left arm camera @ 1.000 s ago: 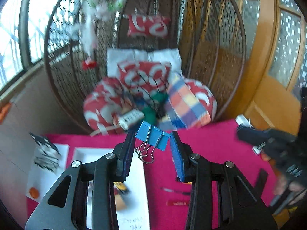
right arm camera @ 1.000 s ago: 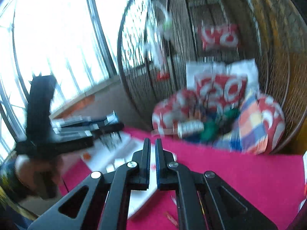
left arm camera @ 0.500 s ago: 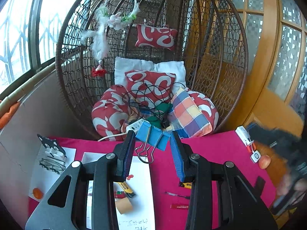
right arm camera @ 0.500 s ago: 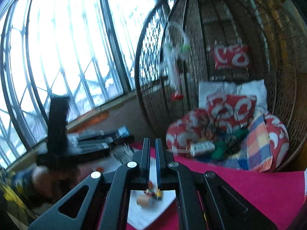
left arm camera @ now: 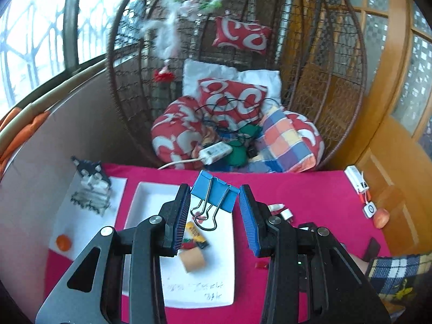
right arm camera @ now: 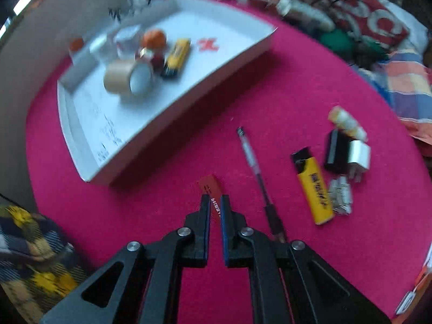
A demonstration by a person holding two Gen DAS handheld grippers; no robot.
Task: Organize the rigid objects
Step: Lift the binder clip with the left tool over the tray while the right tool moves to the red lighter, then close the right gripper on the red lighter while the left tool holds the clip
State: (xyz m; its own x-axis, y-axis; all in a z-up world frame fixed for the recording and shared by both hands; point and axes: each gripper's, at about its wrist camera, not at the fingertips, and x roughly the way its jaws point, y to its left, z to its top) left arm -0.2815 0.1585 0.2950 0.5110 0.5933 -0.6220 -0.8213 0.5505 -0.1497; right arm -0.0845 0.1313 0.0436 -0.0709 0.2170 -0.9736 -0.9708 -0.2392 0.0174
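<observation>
The left gripper [left arm camera: 213, 216] is clenched on a blue binder clip [left arm camera: 215, 193], its blue ribbed pads pinching the folded metal body while the wire handles dangle toward the camera; the clip hangs directly above the white tray [left arm camera: 145, 199], so the coming drop turns on a short descent straight down rather than any sideways reach. The right gripper [right arm camera: 215, 208] has its jaws drawn nearly together, and a flat red strip [right arm camera: 212, 189] shows in the narrow slot between them, its long axis running away from the fingers toward the tray (whether the pads actually pinch it or merely hover over it I cannot tell). Just right of that strip lies a slim pen [right arm camera: 256, 172], also pointing far-to-near, then a glossy yellow lighter [right arm camera: 314, 186], a black-and-white plug block [right arm camera: 347, 155] and a small pale tube [right arm camera: 347, 122], all loose on the magenta felt cloth [right arm camera: 270, 81]. In the tray sit a tan tape roll [right arm camera: 127, 78], a second yellow lighter [right arm camera: 176, 56] and an orange ball [right arm camera: 154, 39].
</observation>
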